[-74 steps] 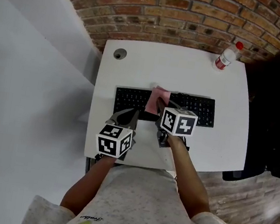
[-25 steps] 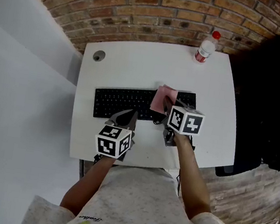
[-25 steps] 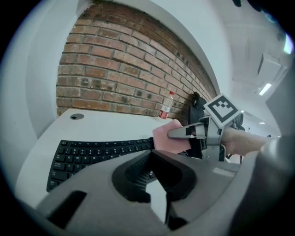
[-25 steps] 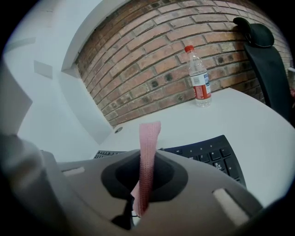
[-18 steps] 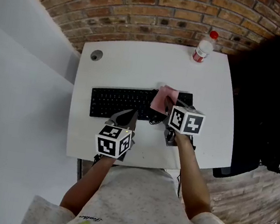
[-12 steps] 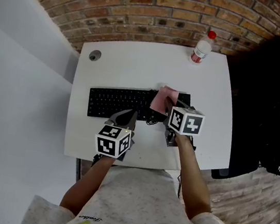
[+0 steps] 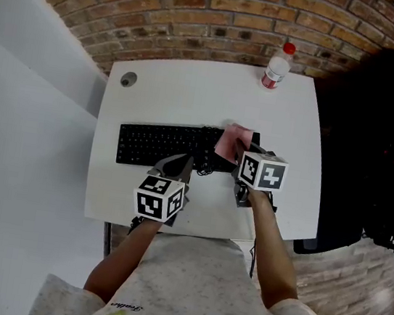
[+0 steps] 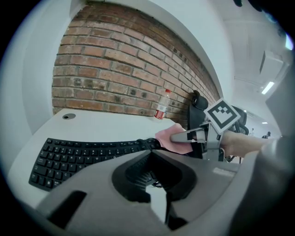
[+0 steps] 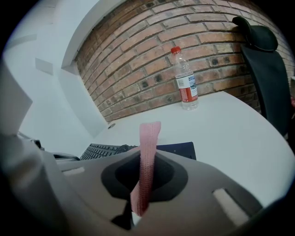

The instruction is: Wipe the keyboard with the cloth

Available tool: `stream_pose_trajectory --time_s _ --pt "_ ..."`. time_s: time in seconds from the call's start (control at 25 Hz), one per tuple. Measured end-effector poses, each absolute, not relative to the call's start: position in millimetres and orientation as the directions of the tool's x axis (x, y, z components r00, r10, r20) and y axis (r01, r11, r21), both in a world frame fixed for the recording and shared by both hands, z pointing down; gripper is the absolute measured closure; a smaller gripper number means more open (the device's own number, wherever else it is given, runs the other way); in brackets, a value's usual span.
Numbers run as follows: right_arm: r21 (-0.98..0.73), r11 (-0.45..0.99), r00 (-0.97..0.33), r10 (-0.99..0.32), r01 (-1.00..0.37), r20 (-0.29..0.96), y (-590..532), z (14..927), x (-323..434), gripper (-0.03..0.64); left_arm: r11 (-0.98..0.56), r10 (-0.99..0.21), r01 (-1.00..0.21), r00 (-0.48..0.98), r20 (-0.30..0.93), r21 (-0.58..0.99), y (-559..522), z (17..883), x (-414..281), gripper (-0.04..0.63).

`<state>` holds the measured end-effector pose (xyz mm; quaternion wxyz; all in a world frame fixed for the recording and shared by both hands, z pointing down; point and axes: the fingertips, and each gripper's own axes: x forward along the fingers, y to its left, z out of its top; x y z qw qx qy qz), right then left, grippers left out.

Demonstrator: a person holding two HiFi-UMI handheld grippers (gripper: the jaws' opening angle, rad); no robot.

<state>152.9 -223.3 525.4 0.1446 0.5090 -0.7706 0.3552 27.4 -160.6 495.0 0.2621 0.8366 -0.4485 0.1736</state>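
Cloth (image 7: 233, 140) has slid rightward along keyboard (image 7: 161, 144).

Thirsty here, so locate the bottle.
Head view: the bottle stands near the far right corner of the desk, by the brick wall, beyond the keyboard.

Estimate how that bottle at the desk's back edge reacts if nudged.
The bottle stands upright, tall and narrow, so it probably tips easily. Its round body would likely roll once it is down. The clear, thin-looking plastic suggests it is light, though the fill level is unclear.
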Motion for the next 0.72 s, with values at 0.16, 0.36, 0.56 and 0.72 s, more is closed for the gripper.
stream_pose_trajectory --time_s 0.16,0.36,0.56,0.72 --pt "-0.396 0.226 -0.435 -0.682 -0.890 0.588 -222.9 527.5 165.2 0.594 -0.462 -0.660 -0.842 0.537 0.526 0.279 -159.0 495.2 35.7 0.601" --pt "-0.386 0.215 -0.420 -0.687 -0.897 0.593 -222.0 530.8 183.3 0.594 -0.468 -0.661 -0.840 0.539 0.522 0.274 -157.1 493.5 46.7 0.601" --pt "-0.382 0.204 -0.408 -0.693 -0.902 0.594 -220.8 533.4 198.2 0.594 -0.469 -0.665 -0.841 0.537 0.519 0.269 -156.2 492.3 52.3 0.601" --pt "-0.375 0.184 -0.390 -0.699 -0.908 0.600 -218.1 535.9 214.7 0.594 -0.473 -0.665 -0.840 0.539 0.517 0.267 -155.7 491.3 56.9 0.601"
